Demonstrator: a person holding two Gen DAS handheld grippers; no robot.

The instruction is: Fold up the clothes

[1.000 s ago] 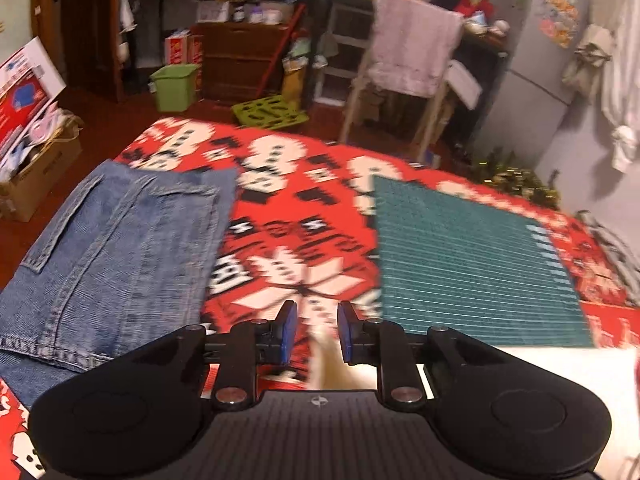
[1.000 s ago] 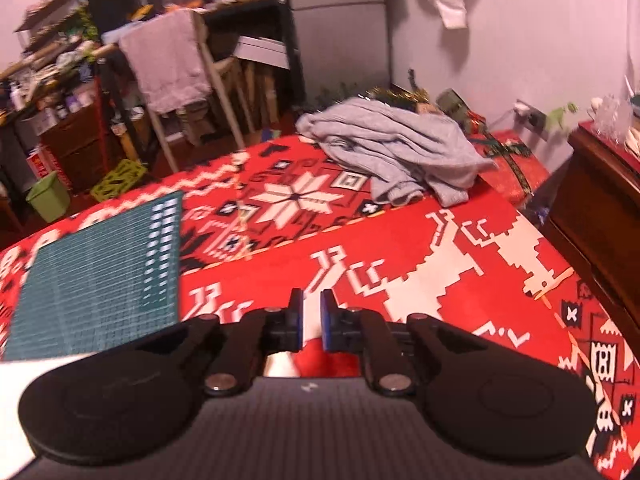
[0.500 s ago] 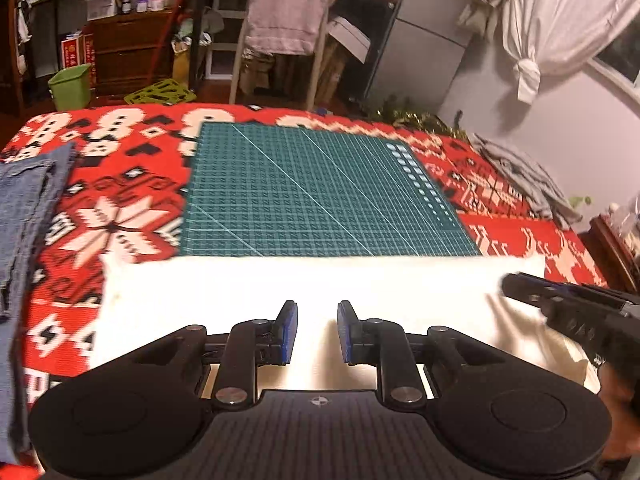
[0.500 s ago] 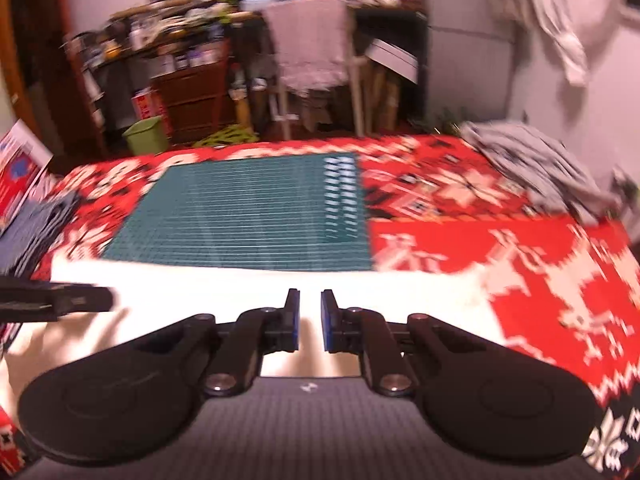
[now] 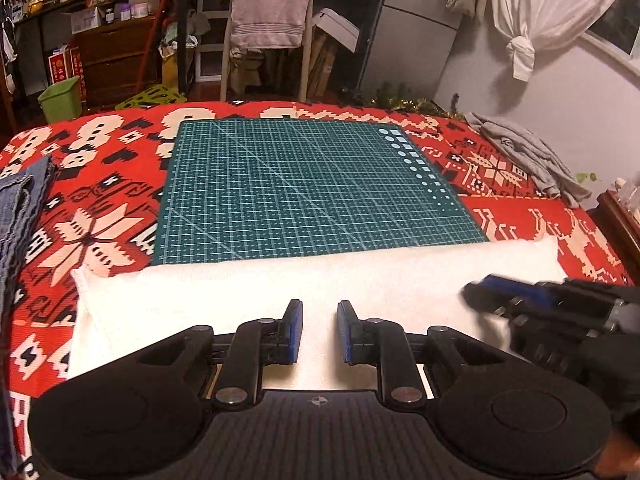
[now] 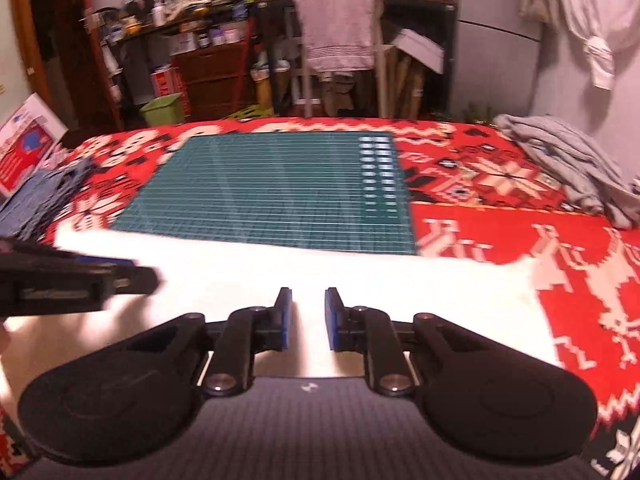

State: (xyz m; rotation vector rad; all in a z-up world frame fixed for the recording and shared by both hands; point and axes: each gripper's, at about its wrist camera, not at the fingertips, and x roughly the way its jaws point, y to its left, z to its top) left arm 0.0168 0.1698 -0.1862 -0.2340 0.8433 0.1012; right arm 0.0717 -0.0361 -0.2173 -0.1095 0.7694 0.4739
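White cloth lies flat across the near side of the red patterned blanket, its far edge overlapping the near edge of the green cutting mat. Left gripper hangs over the cloth's middle, jaws a small gap apart, nothing between them. Right gripper is over the same cloth, jaws likewise parted and empty; in the left view it shows blurred at the right, above the cloth's right end. Off to the left, folded denim sits at the blanket's edge, well apart from the cloth. Far right, a crumpled grey garment lies near the wall, also well clear. The mat's surface is bare, with open room beyond the cloth. Past the far edge stands a chair draped with a towel, and a green bin on the floor.
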